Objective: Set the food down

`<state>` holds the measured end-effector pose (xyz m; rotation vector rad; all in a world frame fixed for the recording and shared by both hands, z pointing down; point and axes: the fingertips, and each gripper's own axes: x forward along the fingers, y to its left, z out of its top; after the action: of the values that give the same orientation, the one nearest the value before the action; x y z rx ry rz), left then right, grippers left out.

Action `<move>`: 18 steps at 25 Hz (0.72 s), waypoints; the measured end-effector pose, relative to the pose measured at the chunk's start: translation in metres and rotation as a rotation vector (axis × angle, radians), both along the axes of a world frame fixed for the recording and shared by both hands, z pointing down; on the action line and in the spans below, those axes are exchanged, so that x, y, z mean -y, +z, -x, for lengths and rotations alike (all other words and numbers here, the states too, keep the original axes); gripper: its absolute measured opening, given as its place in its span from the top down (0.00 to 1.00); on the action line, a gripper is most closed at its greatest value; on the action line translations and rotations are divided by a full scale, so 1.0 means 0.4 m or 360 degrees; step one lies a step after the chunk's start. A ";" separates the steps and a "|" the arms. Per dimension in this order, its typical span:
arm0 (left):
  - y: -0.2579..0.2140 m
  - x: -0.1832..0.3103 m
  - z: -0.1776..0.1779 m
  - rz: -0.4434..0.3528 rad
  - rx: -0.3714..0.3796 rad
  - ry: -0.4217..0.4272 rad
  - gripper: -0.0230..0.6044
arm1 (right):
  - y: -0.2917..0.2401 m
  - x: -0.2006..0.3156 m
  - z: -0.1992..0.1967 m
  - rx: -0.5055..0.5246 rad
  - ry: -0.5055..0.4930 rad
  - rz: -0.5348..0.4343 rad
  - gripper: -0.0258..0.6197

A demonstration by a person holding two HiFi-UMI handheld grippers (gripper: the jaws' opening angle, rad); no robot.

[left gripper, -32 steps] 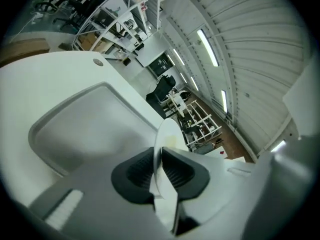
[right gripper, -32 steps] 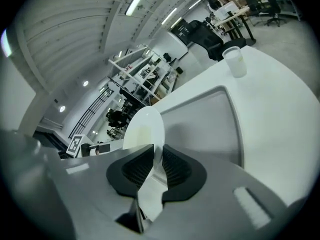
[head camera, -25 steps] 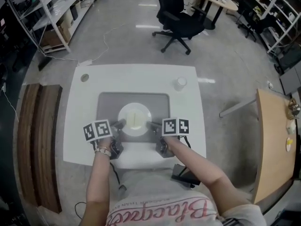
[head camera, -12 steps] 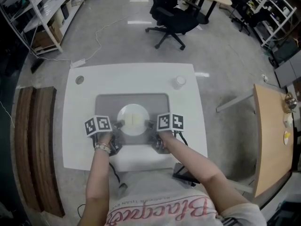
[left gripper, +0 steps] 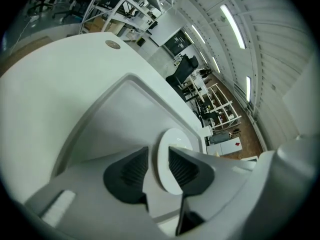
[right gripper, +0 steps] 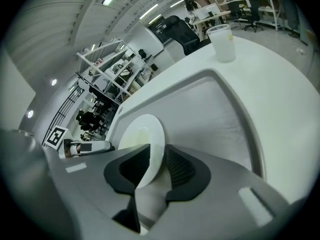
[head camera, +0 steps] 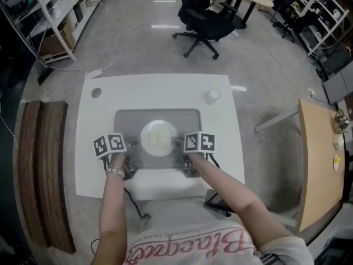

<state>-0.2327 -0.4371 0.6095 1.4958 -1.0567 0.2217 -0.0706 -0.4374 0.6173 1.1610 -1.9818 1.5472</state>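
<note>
A white plate (head camera: 159, 138) with a pale yellow piece of food on it lies flat in the grey tray (head camera: 124, 117) on the white table (head camera: 165, 90). My left gripper (head camera: 131, 146) is at the plate's left edge. In the left gripper view its jaws are opening, and the plate (left gripper: 167, 159) rim stands between the pads with a gap on each side of the left gripper (left gripper: 159, 166). My right gripper (head camera: 179, 143) is at the plate's right edge. In the right gripper view the right gripper (right gripper: 155, 169) is opening too, with the thin plate (right gripper: 142, 139) rim loose between its pads.
A translucent cup (head camera: 212, 96) stands at the table's back right, beyond the tray. A small round fitting (head camera: 96, 92) sits at the back left corner. A wooden bench (head camera: 41, 164) flanks the left side, a wooden desk (head camera: 325, 164) the right, and an office chair (head camera: 207, 15) stands behind.
The left gripper's jaws have spread and it has slid a little to the left, off the plate's rim. The right gripper stays at the plate's right edge. The plate rests in the tray.
</note>
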 end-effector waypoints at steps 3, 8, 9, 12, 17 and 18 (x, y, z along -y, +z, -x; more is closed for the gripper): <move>-0.016 0.000 0.023 -0.0036 0.0007 -0.0045 0.76 | -0.024 0.011 0.006 0.0016 -0.0026 -0.0069 0.67; -0.078 -0.019 0.019 -0.0146 0.0012 -0.0099 0.76 | -0.106 0.008 -0.016 0.0130 -0.0046 -0.0182 0.64; -0.091 -0.027 0.013 -0.0171 0.0025 -0.0091 0.76 | -0.131 0.002 -0.015 0.0175 -0.0069 -0.0212 0.68; -0.128 -0.055 -0.004 -0.0245 0.0075 -0.0066 0.76 | -0.213 -0.023 -0.007 0.0296 -0.0138 -0.0353 0.85; -0.233 -0.089 -0.025 -0.0464 0.0110 -0.0112 0.83 | -0.350 -0.076 -0.015 0.0453 -0.0233 -0.0594 0.96; -0.260 -0.097 -0.028 -0.0527 0.0128 -0.0129 0.86 | -0.373 -0.094 -0.020 0.0483 -0.0254 -0.0623 0.96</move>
<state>-0.2214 -0.3984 0.5055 1.7458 -1.2613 0.0506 -0.0625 -0.3999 0.4679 0.9089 -2.5975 1.3561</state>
